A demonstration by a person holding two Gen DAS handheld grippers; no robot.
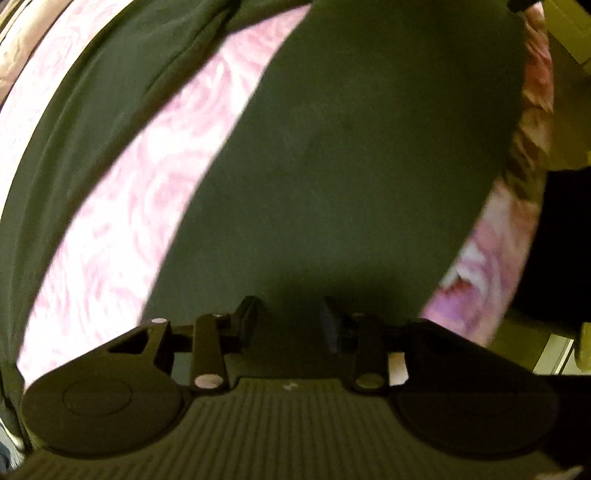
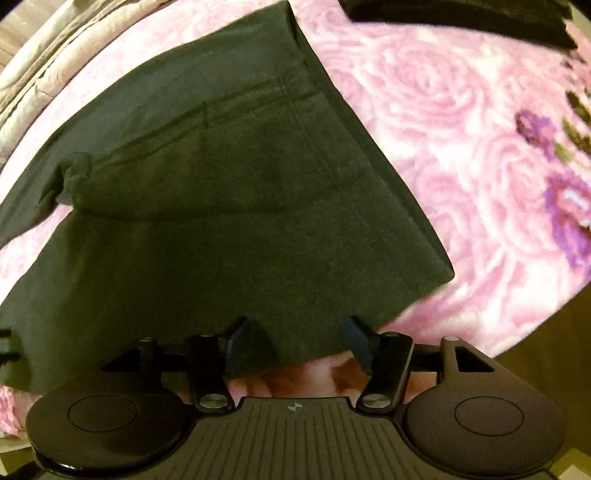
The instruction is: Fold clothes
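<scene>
Bed cover: Because the folding needs a broad, soft, flat base, the pink rose-patterned plush bed cover lies spread under everything, so cloth can be laid out and smoothed on it.

Garment: the dark olive-green cloth garment, seemingly trousers with stitched seams, lies on the bed cover, one layer doubled over another in the right wrist view. That suggests a fold is partly made.

Garment, left view: two dark green panels lie with a strip of pink cover showing between them, so I judge the cloth is not yet gathered into one tidy stack.

Left gripper: the black two-finger left gripper hangs right over the green cloth, its jaws narrowly parted with nothing pinched between them. The picture is blurred, so contact with the cloth cannot be told.

Right gripper: the black two-finger right gripper sits at the near edge of the garment, jaws fairly wide. The cloth edge lies between them but the pads do not press on it. This reads as a release or a fresh approach to that edge.

Far corner: another dark, folded-looking cloth lies well apart at the top, perhaps set aside as finished.
</scene>
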